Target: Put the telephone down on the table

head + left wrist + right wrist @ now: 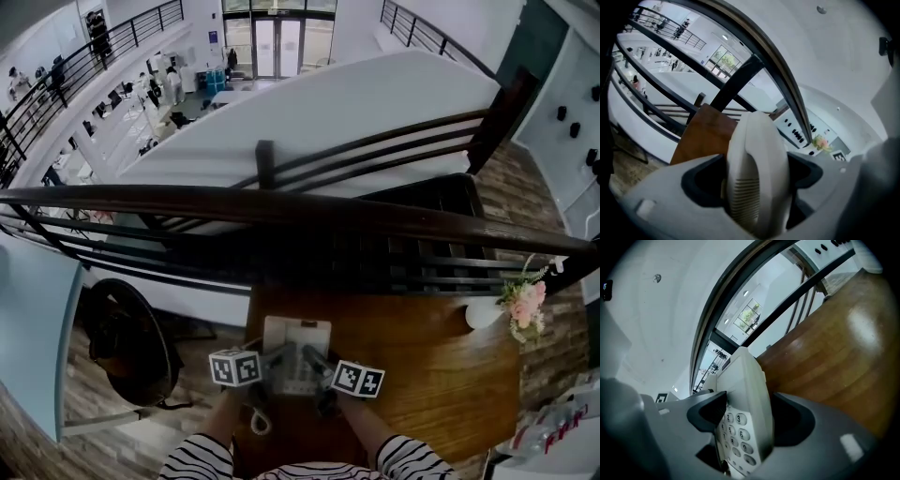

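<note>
Telephone (296,352) clamped from both flanks, left gripper (277,358) on handset side, right gripper (315,362) on keypad side, long axis pointing away from person, table (441,375) directly beneath, near edge.

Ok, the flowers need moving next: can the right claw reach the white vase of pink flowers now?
Probably not yet: the right claw is shut on the off-white push-button telephone. The brown wooden table towards the white vase looks bare, so the way seems free afterwards.
</note>
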Demonstrator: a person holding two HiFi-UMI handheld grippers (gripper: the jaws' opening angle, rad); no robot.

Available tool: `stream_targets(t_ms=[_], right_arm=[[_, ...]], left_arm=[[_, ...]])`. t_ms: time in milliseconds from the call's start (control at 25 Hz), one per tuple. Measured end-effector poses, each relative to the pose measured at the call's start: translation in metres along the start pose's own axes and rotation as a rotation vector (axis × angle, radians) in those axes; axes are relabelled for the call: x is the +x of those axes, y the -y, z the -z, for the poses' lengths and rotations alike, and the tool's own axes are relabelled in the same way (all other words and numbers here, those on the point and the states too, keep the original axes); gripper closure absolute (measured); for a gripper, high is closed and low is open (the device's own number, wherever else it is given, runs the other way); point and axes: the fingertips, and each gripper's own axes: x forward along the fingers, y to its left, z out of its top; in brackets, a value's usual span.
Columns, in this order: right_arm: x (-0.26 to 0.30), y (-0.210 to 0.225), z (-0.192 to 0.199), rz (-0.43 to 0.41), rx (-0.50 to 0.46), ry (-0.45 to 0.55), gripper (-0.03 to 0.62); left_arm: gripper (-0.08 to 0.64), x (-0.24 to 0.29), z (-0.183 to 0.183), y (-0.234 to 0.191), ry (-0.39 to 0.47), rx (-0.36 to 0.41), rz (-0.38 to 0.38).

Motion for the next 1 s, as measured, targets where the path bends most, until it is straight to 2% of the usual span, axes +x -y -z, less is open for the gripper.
stream_targets(t_ms=[120, 280, 760, 1000], right_arm=[[-0.002, 0.000, 0.000, 0.005, 0.008, -0.001, 0.295], [-0.001, 0.004, 0.001, 0.010, 0.019, 0.003, 0.295], [0.007, 0.014, 0.004, 0.053, 0.038, 0.000, 0.299], [0.002, 0.010, 0.000, 0.056, 0.040, 0.000, 0.295]], left_arm=[[0.161, -0.002, 0.004, -0.004, -0.015, -0.001, -0.030], [0.161, 0.002, 0.003, 0.000, -0.010, -0.012, -0.010], [0.160, 0.009, 0.007, -0.010, -0.027, -0.029, -0.031], [0.155, 0.008, 0.005, -0.004, -0.018, -0.037, -0.018]])
